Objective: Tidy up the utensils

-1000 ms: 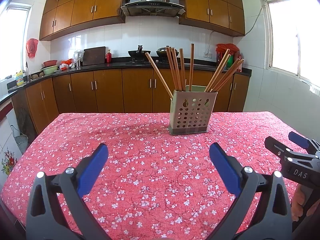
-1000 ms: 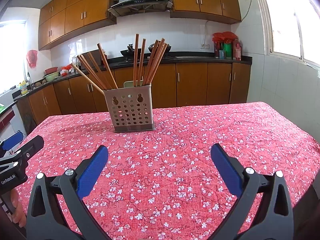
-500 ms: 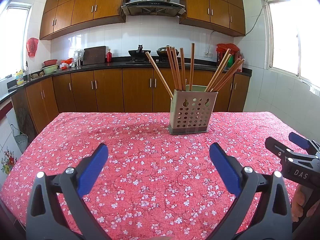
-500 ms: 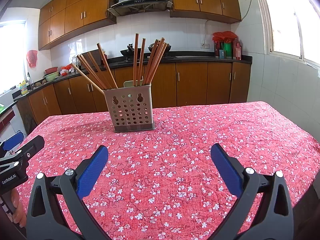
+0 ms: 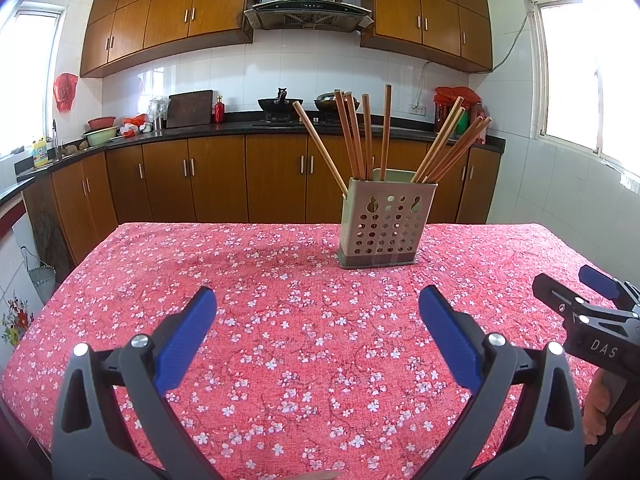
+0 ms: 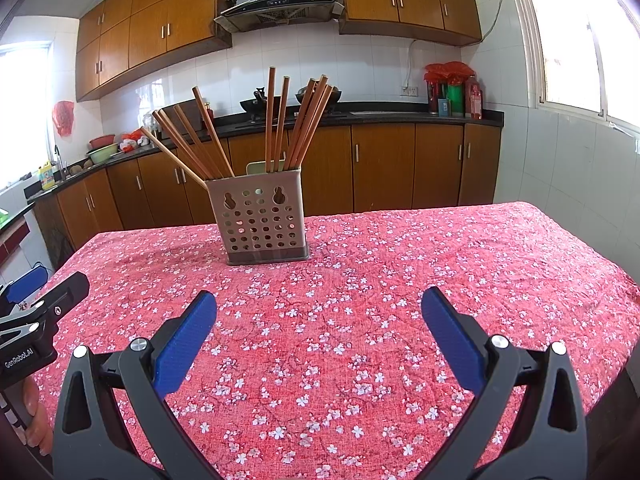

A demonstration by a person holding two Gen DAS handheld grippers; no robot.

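Brown wooden cabinets (image 5: 208, 176) and white wall tiles ring this kitchen, and up front a table spread with a red floral tablecloth (image 5: 280, 320) fills the lower view. Writing first: from the left wrist view the right gripper (image 5: 576, 292) pokes in at the right edge with "DAS" printed on its body; from the right wrist view the left gripper (image 6: 40, 292) shows "GenRobot.AI" on its side. Now the perforated utensil holder (image 5: 384, 228), beige with rows of round holes and two keyhole slots, stands upright toward the far side of the table, well apart from both tools. Wooden chopsticks (image 5: 360, 136) fan out of it, some upright, some leaning. Both tongs are spread wide, blue pads (image 6: 188, 336) pinching nothing.
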